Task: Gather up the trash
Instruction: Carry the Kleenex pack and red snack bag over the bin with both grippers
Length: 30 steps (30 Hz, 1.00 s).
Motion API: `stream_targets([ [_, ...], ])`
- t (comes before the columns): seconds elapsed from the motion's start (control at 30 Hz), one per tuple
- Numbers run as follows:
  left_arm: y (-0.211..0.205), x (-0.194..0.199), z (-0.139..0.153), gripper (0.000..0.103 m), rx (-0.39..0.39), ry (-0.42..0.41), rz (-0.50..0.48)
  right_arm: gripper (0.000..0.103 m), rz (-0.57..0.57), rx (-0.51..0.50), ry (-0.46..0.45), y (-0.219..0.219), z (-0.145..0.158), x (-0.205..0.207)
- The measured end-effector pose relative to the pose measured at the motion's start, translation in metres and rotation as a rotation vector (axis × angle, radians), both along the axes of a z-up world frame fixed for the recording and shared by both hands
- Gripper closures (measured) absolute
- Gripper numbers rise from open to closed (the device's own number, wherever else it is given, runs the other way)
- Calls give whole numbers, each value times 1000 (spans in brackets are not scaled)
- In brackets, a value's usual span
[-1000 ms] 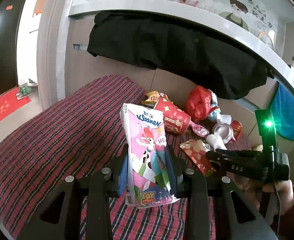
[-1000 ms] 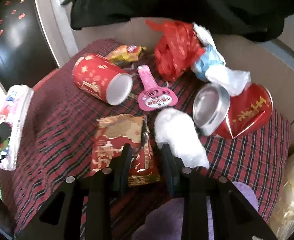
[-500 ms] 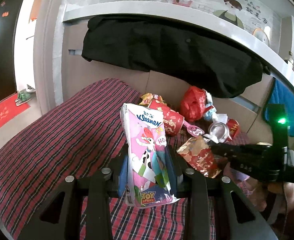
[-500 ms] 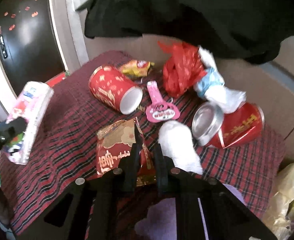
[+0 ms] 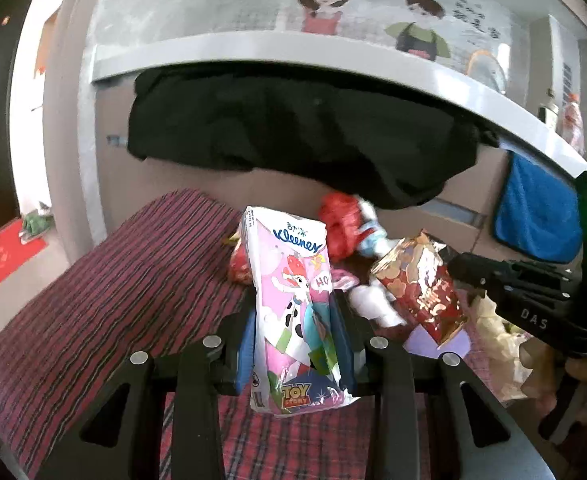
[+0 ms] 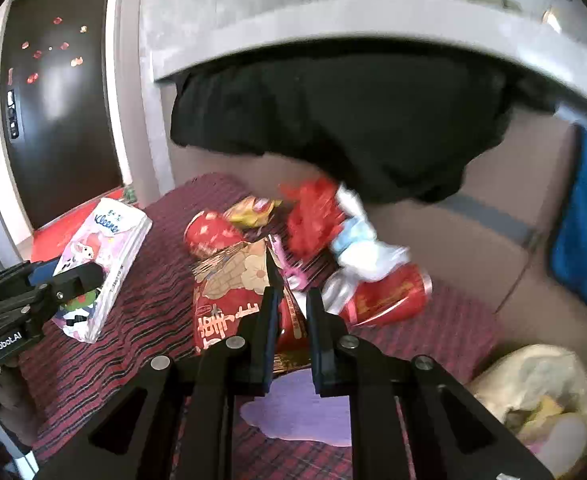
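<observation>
Left wrist view: the left gripper [image 5: 293,332] is clamped on an upright tissue pack [image 5: 293,304], its long axis rising from the jaws, above the striped blanket [image 5: 133,280].

Right wrist view: the right gripper [image 6: 291,320] pinches a red snack wrapper [image 6: 233,292] by its near right edge — the wrapper hangs leftward, lifted off the blanket. The likely drop — a yellowish trash bag [image 6: 533,384] — lies low to the right, nearer this hand.

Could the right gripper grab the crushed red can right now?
Probably not: the right gripper is shut on the red snack wrapper, so its fingers are occupied. The red can itself lies uncovered just beyond.
</observation>
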<state>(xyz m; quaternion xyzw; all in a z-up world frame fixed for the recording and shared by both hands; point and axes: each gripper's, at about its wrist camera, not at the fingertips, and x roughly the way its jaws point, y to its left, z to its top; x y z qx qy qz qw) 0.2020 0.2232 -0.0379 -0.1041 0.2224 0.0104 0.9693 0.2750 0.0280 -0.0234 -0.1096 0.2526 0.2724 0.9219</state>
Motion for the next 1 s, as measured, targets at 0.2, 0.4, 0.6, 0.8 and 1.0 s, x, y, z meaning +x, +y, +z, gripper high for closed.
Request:
stream_targets([
  [0.2, -37, -4, 30, 68, 42, -69, -44, 90, -48, 43, -62, -35, 24, -19],
  [0.4, -83, -1, 56, 68, 61, -116, -114, 90, -110, 77, -110, -80, 42, -32],
  [0.6, -139, 0, 83, 68, 73, -184, -184, 90, -197, 102, -179, -137, 63, -48],
  [0.8, -201, 8, 96, 68, 93, -203, -269, 90, -293, 98, -243, -193, 79, -61],
  [1.0, -251, 15, 101, 68, 124, -208, -335, 90, -373, 99, -278, -239, 86, -71],
])
